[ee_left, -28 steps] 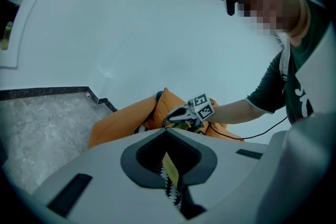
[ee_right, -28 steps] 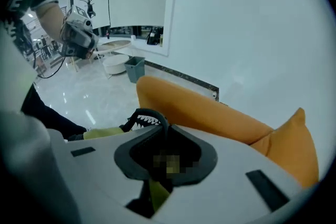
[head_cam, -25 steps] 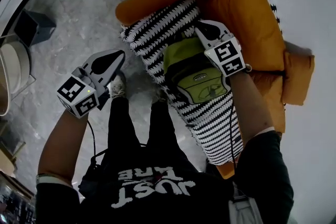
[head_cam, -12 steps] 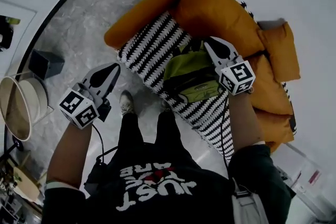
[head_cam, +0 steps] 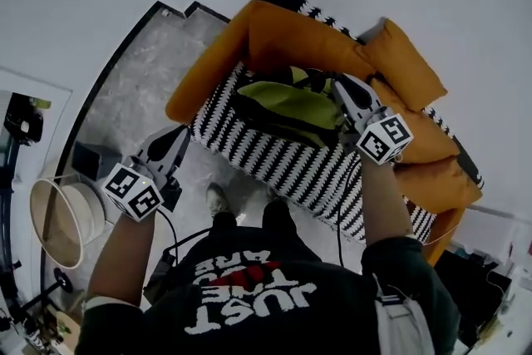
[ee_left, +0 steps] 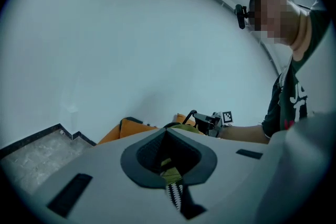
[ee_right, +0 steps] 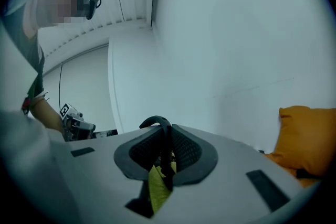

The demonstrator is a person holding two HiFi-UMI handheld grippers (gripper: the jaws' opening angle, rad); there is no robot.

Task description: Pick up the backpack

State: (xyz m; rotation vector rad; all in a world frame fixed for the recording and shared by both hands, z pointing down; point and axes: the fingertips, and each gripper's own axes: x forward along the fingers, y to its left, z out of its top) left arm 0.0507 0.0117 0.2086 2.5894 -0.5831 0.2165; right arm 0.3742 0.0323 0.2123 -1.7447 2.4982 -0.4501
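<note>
Right gripper: your jaws are clamped on the black carry handle of the backpack, with a yellow-green strap pinched between the pads below it.

Backpack: green and black, held by that grip above the striped cover of the orange sofa. In the head view its bulk lies to the left of your right gripper. Its long axis runs across the seat, away from the jaws and toward the sofa arm on that side. Whether its far end has cleared the cover cannot be told.

Left gripper: jaws together on nothing, out over the grey floor, well apart from the sofa and pointing toward it.

Key relation: the whole load is carried at one end, on your right side, so the bag extends leftward from the handle. Judged from this, the lift is under way but not finished. The next move calls for raising your right hand straight up, so the trailing end comes off the cover rather than dragging across it. Your left gripper is the farther one, yet it stands on the side toward which the bag extends, should you want support there.

Risk: the thin handle may slip through the pads if the bag swings.
</note>
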